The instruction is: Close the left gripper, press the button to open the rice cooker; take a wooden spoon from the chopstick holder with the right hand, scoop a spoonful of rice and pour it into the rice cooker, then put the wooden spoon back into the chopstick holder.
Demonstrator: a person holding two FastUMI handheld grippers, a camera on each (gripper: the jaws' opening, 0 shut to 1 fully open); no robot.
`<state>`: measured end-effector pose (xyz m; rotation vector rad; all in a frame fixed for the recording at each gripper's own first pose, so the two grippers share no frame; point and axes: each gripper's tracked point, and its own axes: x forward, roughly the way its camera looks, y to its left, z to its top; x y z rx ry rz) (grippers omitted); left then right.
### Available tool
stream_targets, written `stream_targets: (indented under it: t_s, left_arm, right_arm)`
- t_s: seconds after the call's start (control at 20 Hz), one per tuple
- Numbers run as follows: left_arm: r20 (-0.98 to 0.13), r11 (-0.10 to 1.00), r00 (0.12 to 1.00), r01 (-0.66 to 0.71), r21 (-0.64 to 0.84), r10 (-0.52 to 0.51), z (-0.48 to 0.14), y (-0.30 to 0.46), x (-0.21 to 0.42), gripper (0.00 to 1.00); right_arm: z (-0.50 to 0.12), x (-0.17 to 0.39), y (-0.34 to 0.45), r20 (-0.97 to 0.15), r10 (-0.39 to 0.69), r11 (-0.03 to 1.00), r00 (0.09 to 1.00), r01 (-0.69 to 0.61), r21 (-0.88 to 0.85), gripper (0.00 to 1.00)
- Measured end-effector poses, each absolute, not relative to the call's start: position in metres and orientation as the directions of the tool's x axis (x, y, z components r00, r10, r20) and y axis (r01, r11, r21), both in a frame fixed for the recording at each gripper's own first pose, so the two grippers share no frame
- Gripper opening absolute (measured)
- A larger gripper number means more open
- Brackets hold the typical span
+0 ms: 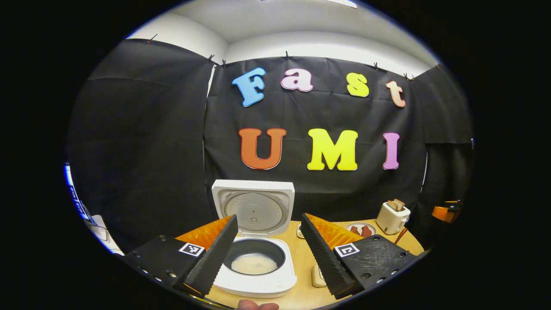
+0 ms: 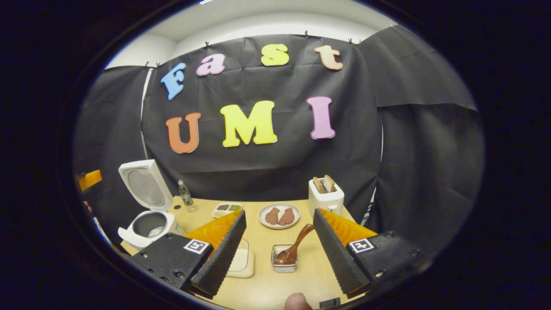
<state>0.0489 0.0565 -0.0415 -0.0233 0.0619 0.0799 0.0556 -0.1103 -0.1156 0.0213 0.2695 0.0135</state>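
Both claws gape, gripping nothing. Spoon rests in the holder between right claw's fingers; open cooker lies between left claw's.

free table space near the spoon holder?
Bare wood between the spoon holder and the plate, and right of the holder toward the toaster. Crowded left: a pale block beside it, then the rice cooker.
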Motion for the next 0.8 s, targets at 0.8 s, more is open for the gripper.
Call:
stream_targets:
  t_s: [0.8]
  left_arm:
    - [-0.151,0.998,0.987,-0.064,-0.014,0.061,-0.048,0.018,0.094,0.94]
  right_arm:
    - [-0.302,0.18,-0.169,-0.579,0.062,0.97,0.813,0.088,0.226,0.94]
